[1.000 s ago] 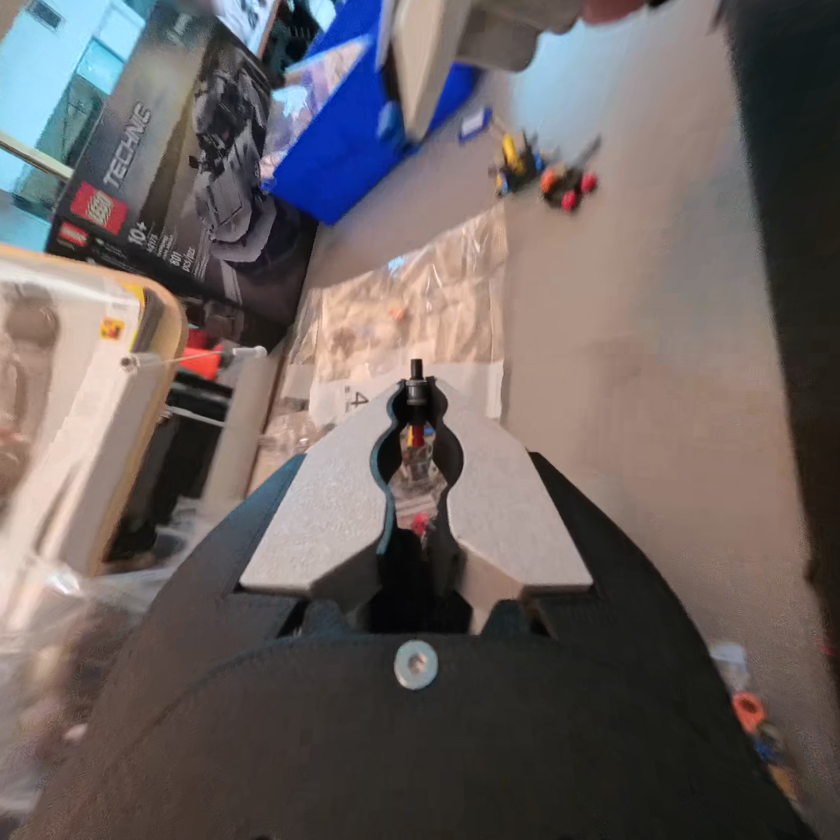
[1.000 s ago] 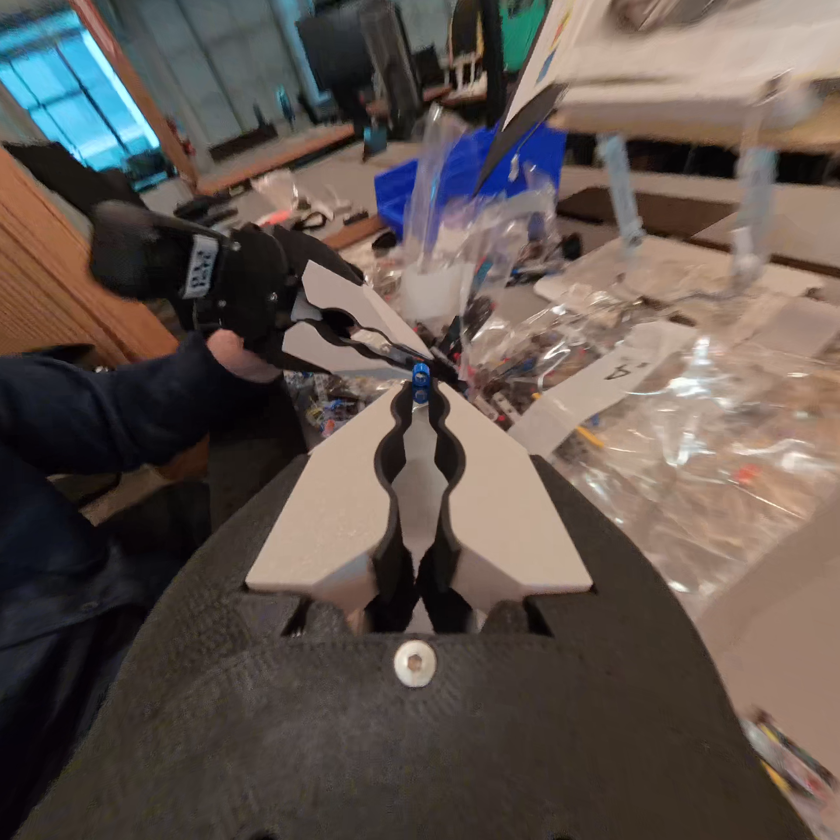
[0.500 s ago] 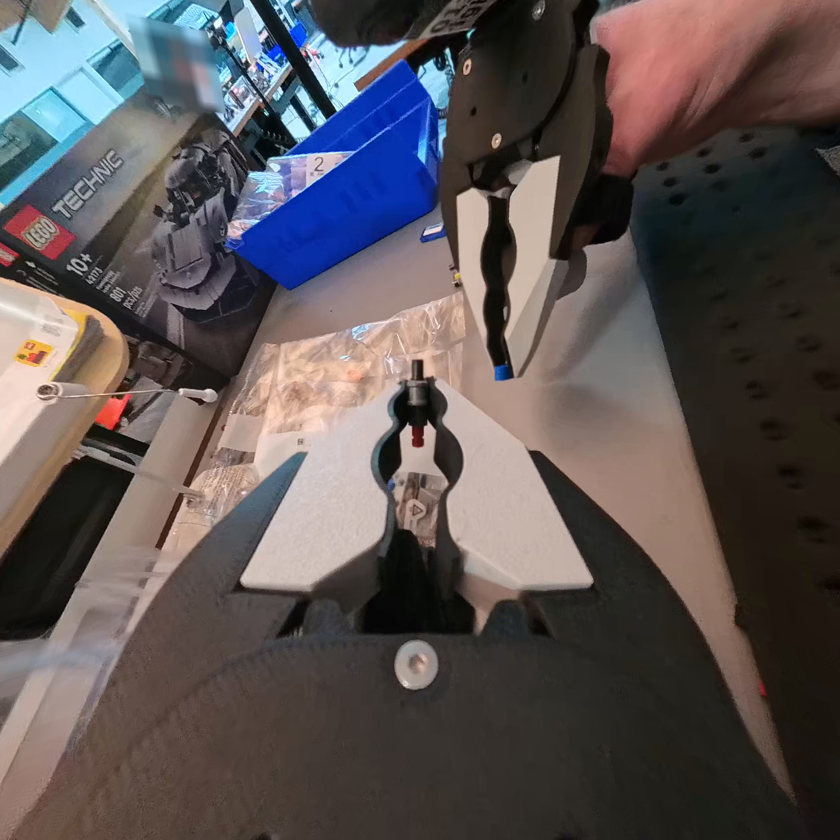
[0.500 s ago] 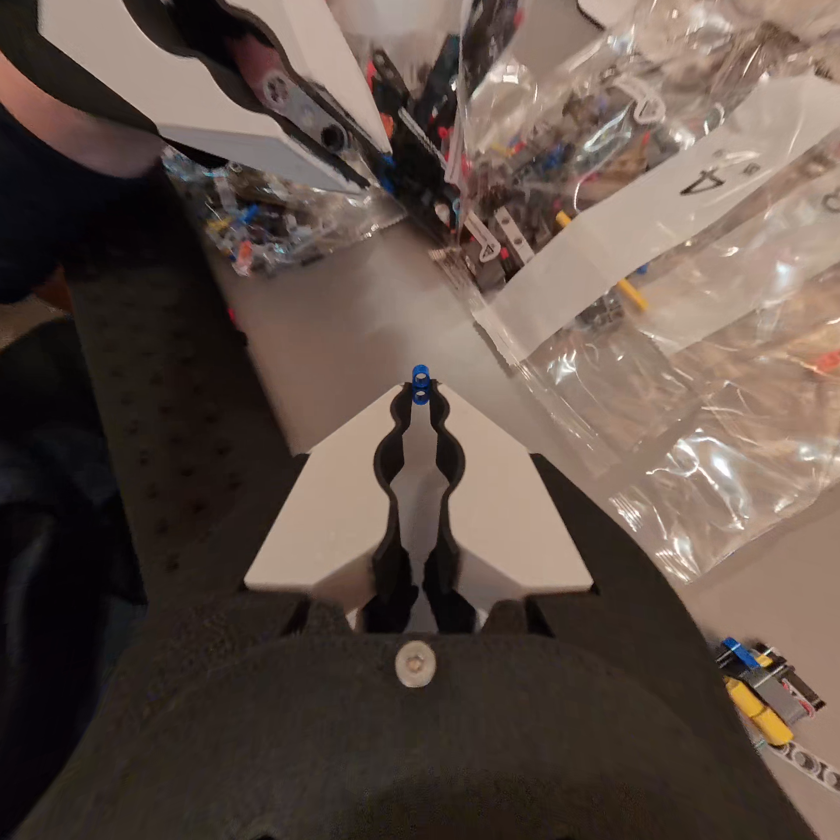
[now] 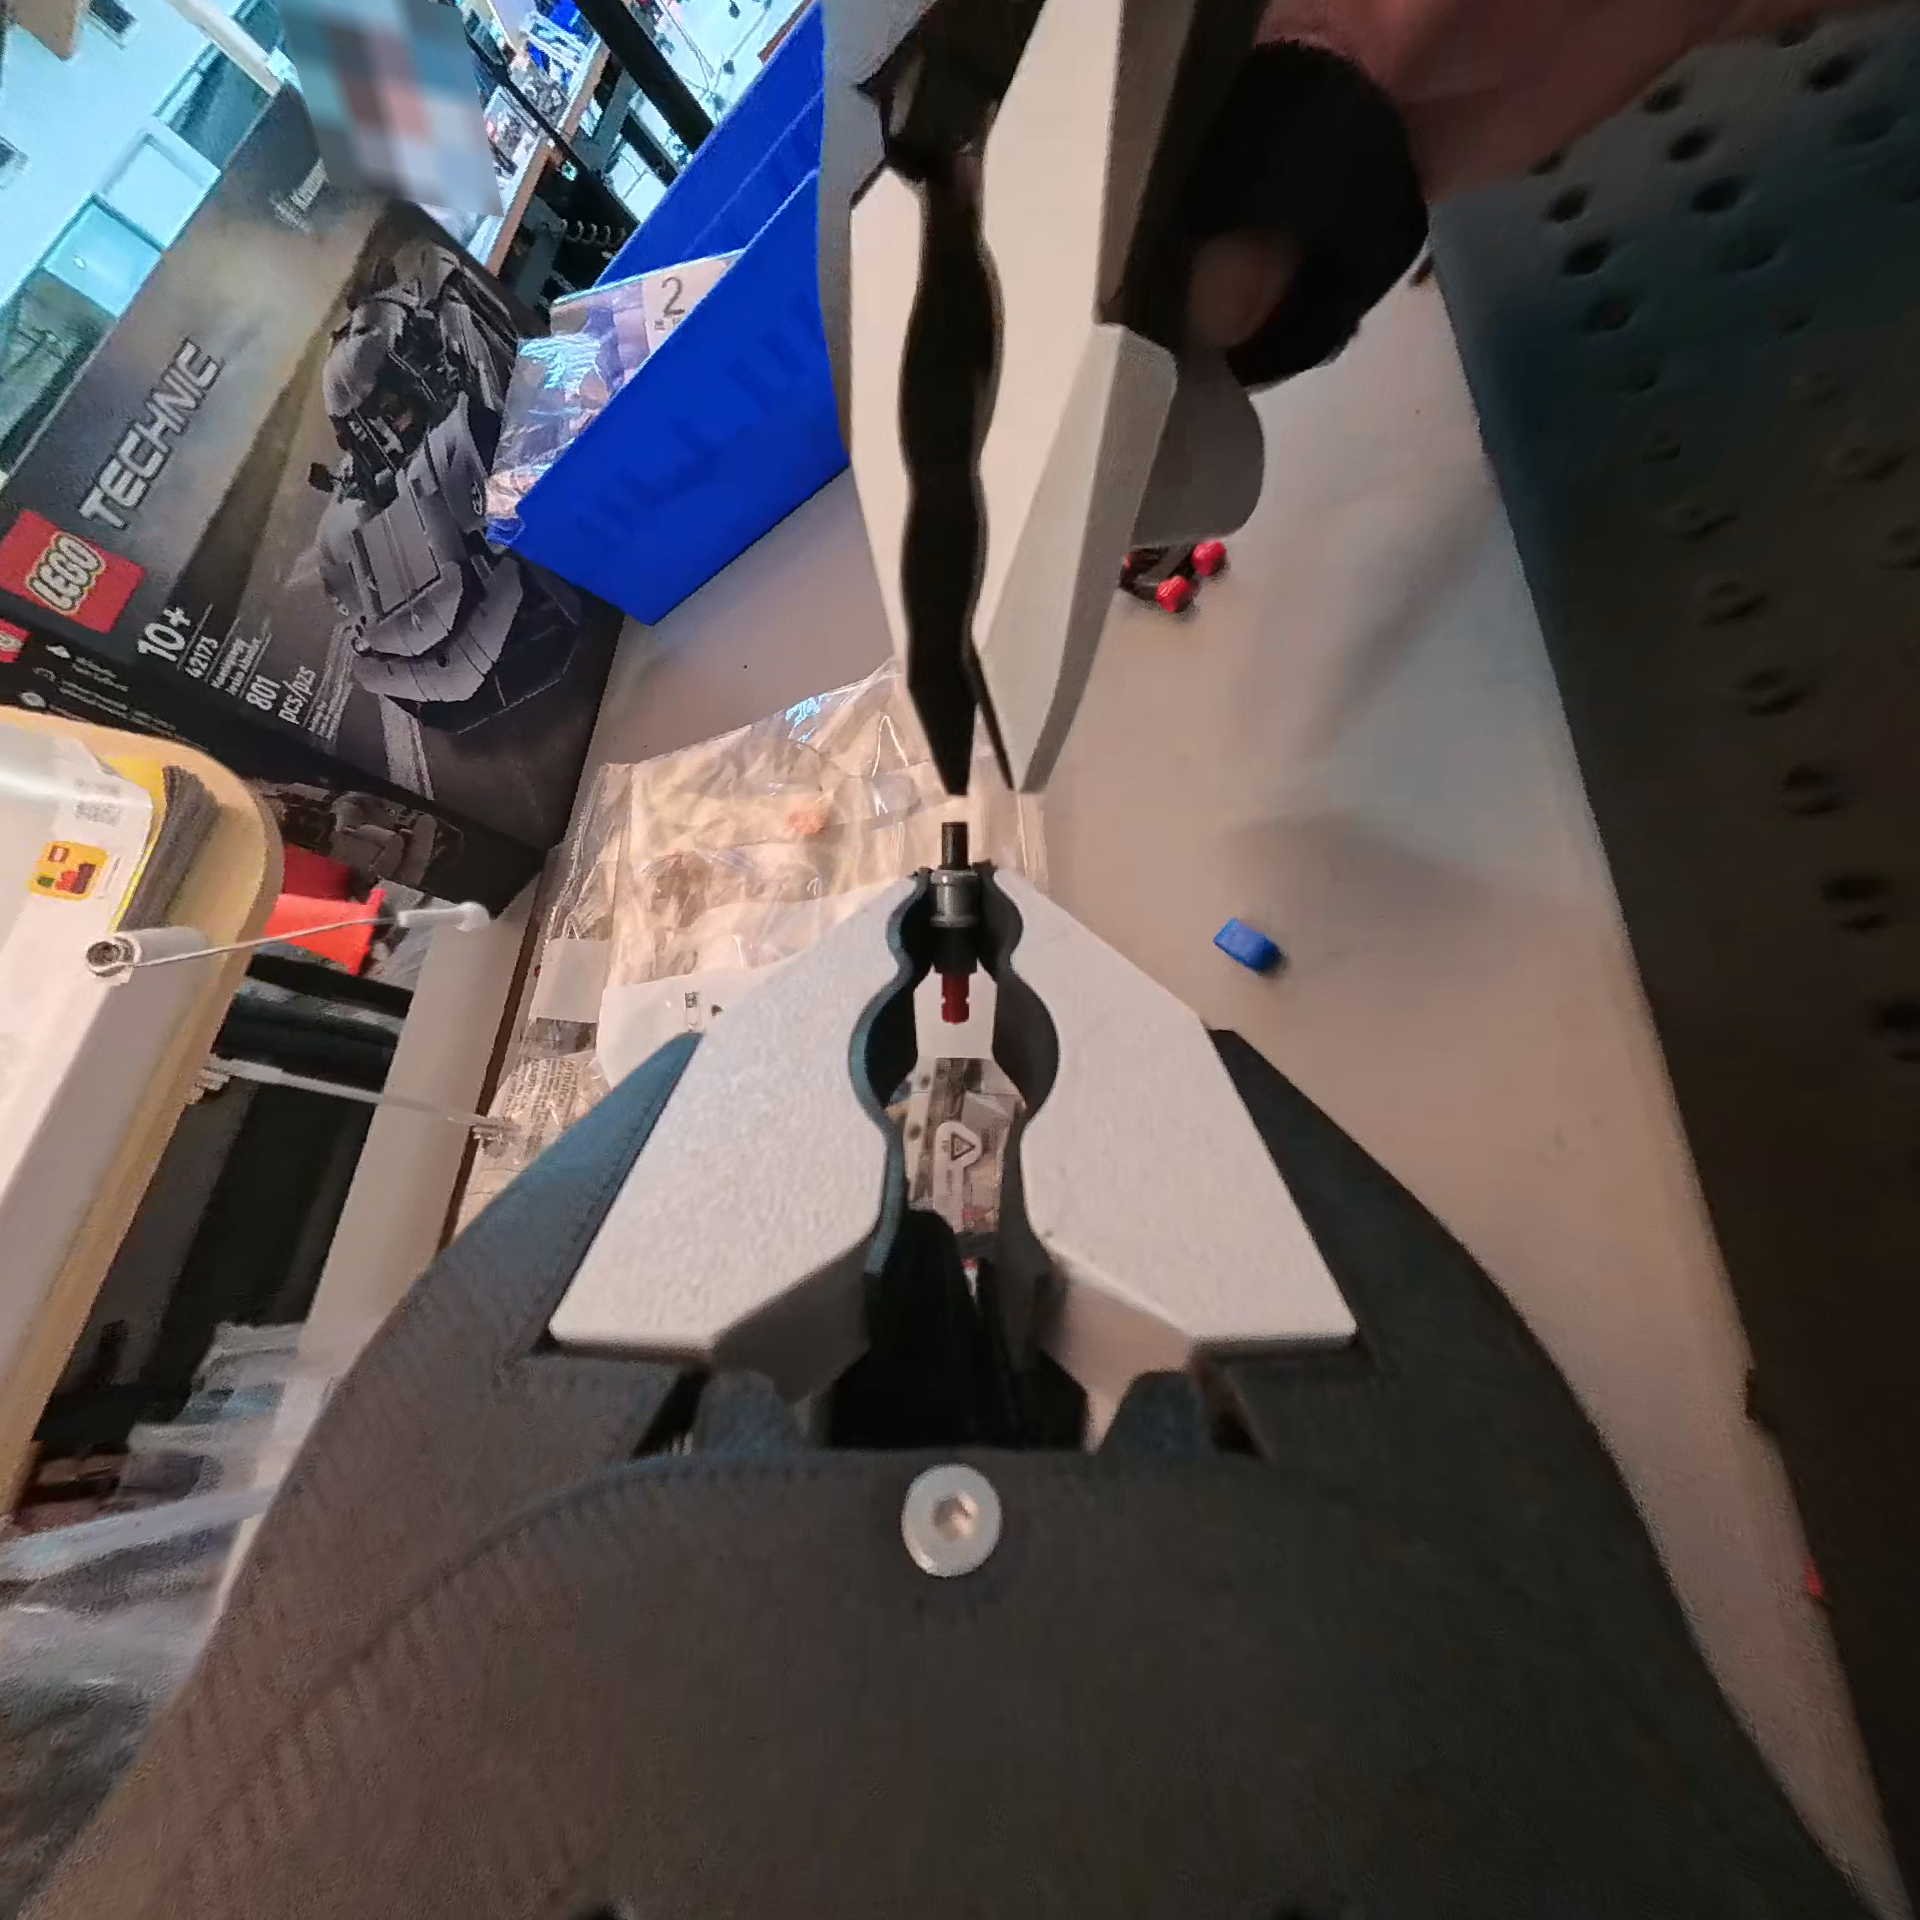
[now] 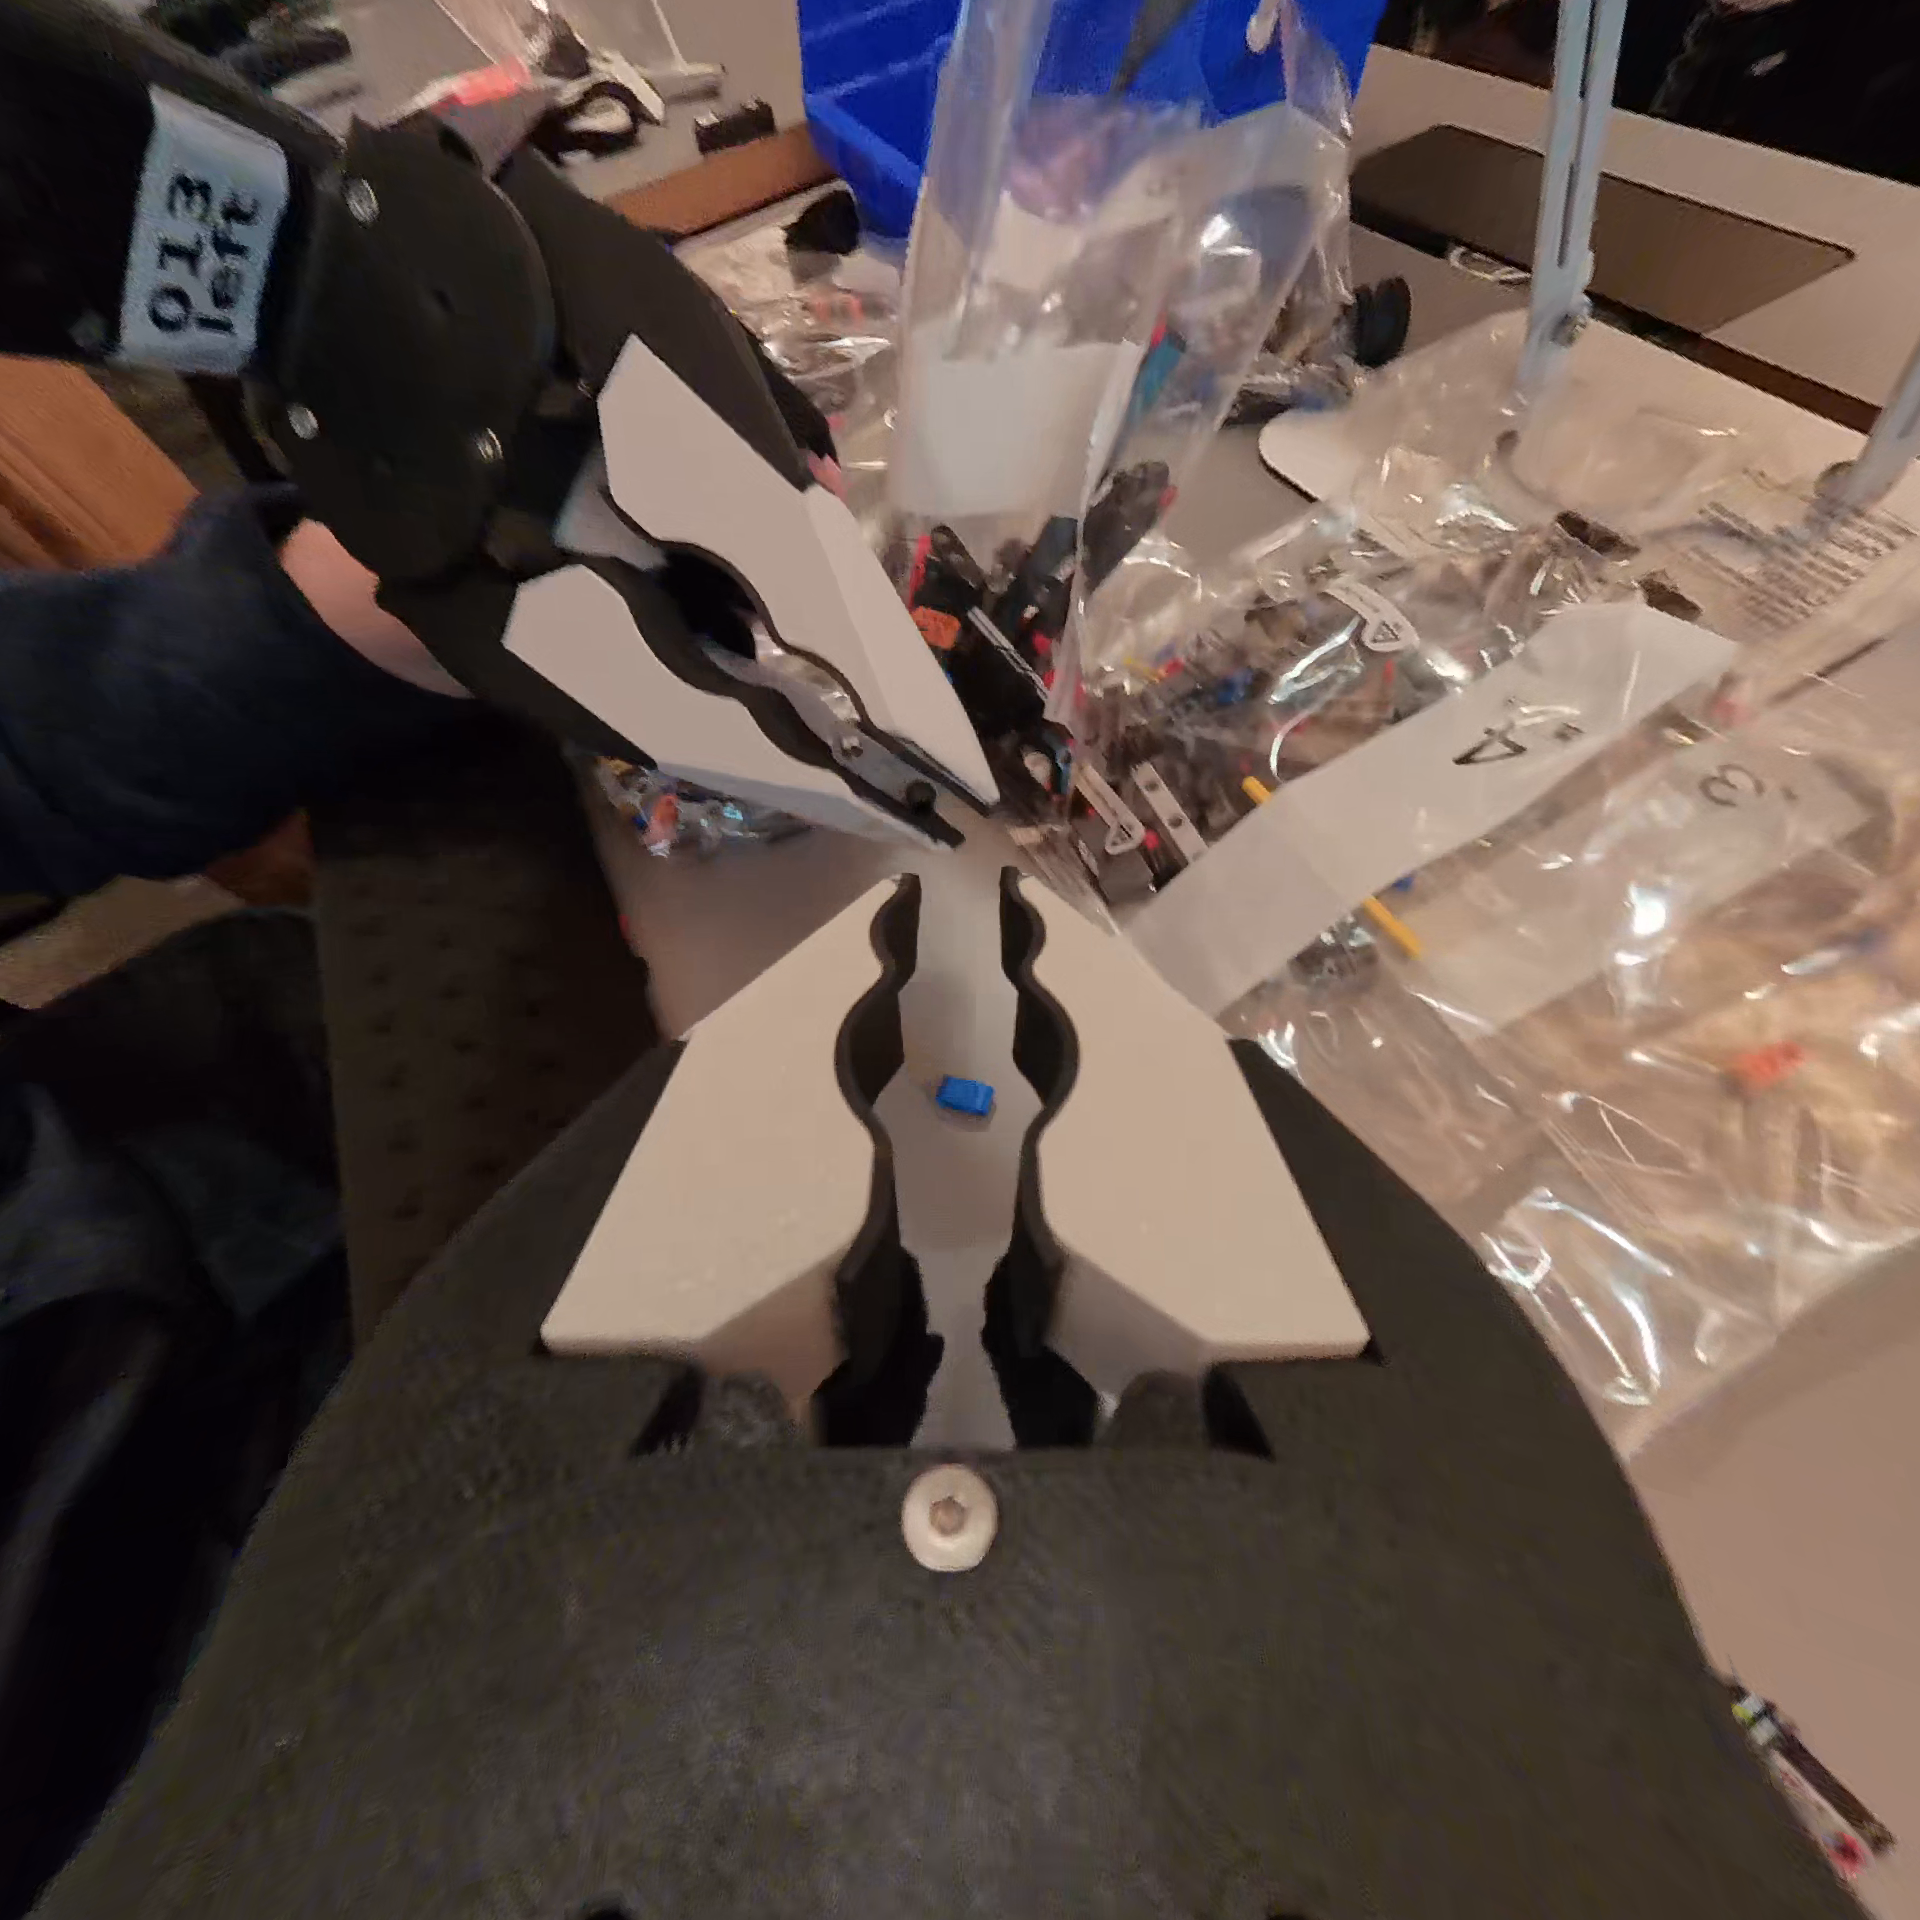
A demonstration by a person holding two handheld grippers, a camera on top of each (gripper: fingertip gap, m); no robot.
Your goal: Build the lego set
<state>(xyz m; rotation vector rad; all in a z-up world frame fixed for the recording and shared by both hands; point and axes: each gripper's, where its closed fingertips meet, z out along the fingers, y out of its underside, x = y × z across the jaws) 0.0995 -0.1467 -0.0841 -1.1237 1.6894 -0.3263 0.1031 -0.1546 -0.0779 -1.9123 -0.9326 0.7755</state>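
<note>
The left claw (image 5: 954,883) is clamped on a small Lego assembly (image 5: 954,914): a black pin tip pokes out past the fingertips, a grey collar sits right in the pinch, and a red axle end shows behind it in the gap. From the right wrist view the same left claw (image 6: 951,821) comes in from the left, tips angled down toward the tabletop (image 6: 727,914), with a grey flat piece and a dark pin visible between its fingers. The right claw (image 6: 961,883) stands narrowly parted and holds nothing; its tips hover just beside the left claw's tips. In the left wrist view the right claw (image 5: 971,779) hangs point-down directly above the black pin tip, not quite touching it. A small blue Lego piece (image 6: 963,1096) lies loose on the tabletop below the right claw. Clear bags of Lego parts (image 6: 1558,935) are spread across the tabletop, with a blue bin (image 5: 707,416) and the Lego set box (image 5: 312,520) beyond them.
</note>
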